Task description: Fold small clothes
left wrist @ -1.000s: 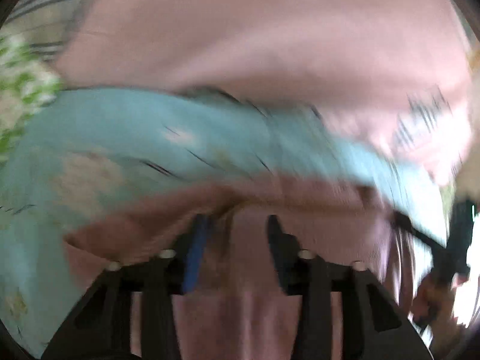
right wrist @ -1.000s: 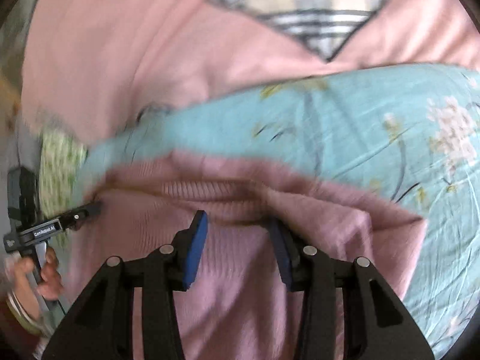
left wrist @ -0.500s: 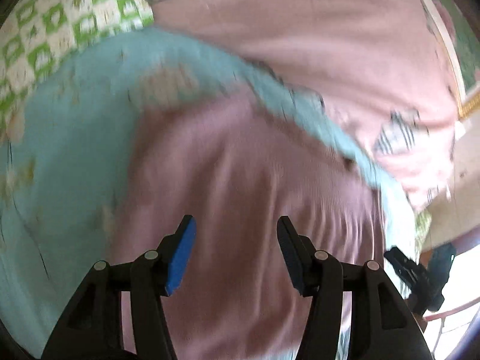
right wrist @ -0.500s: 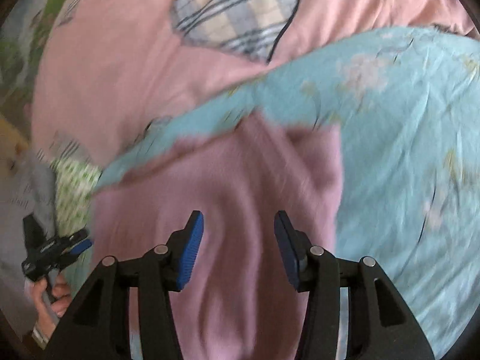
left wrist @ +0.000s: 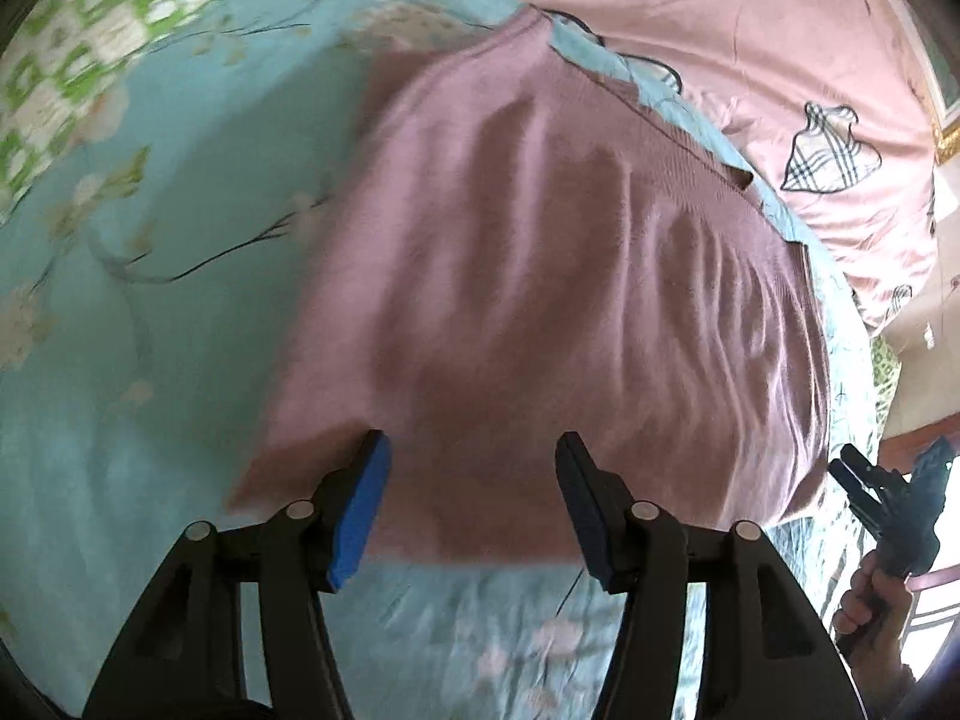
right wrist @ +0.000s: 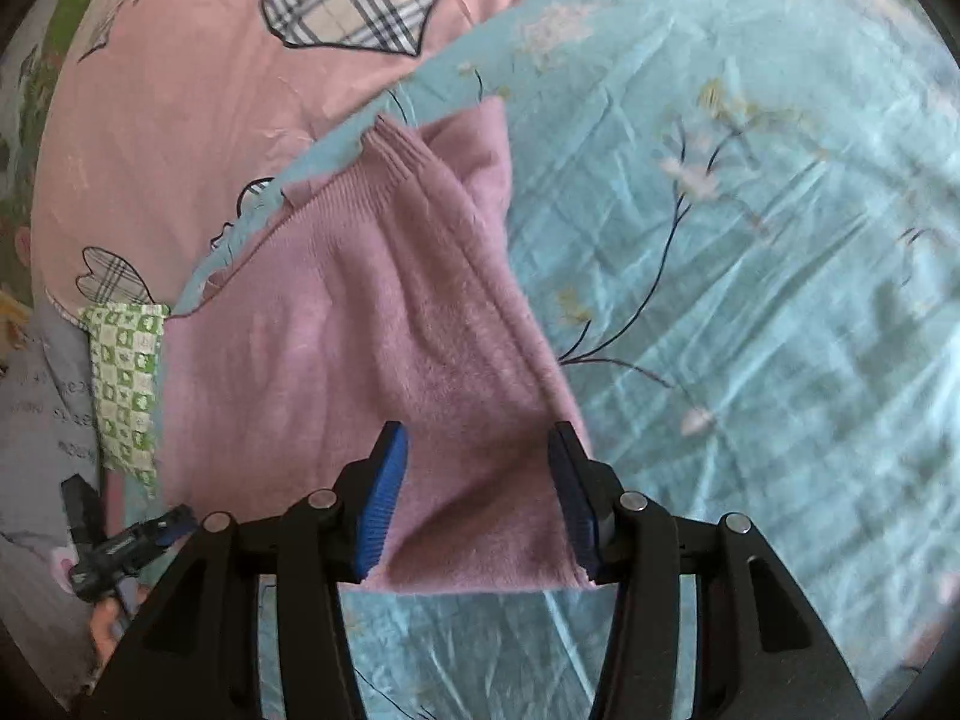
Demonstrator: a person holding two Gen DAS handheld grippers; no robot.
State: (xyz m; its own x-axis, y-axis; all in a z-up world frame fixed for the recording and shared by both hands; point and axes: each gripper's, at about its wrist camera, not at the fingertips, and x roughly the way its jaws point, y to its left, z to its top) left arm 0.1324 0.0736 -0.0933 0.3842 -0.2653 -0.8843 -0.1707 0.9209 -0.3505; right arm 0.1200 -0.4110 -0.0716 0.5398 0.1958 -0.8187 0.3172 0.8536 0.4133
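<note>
A mauve knitted garment point(left wrist: 540, 276) lies folded on a light blue floral sheet point(left wrist: 156, 276). My left gripper point(left wrist: 471, 492) is open and empty, hovering above the garment's near edge. In the right wrist view the same garment point(right wrist: 372, 330) shows a ribbed cuff point(right wrist: 402, 156) folded across its top. My right gripper point(right wrist: 477, 480) is open and empty above the garment's near right corner. Each gripper shows at the edge of the other's view, the right one point(left wrist: 888, 498) and the left one point(right wrist: 120, 546).
A pink quilt with plaid heart patches point(right wrist: 354, 0) lies beyond the blue sheet point(right wrist: 750, 276). A green-and-white checked cloth point(right wrist: 123, 384) lies at the left, and also shows in the left wrist view point(left wrist: 78, 60). A grey printed fabric point(right wrist: 42, 408) is at the far left.
Both grippers have opened, let go of the mauve garment and drawn back and up. The garment now lies folded flat on the blue sheet.
</note>
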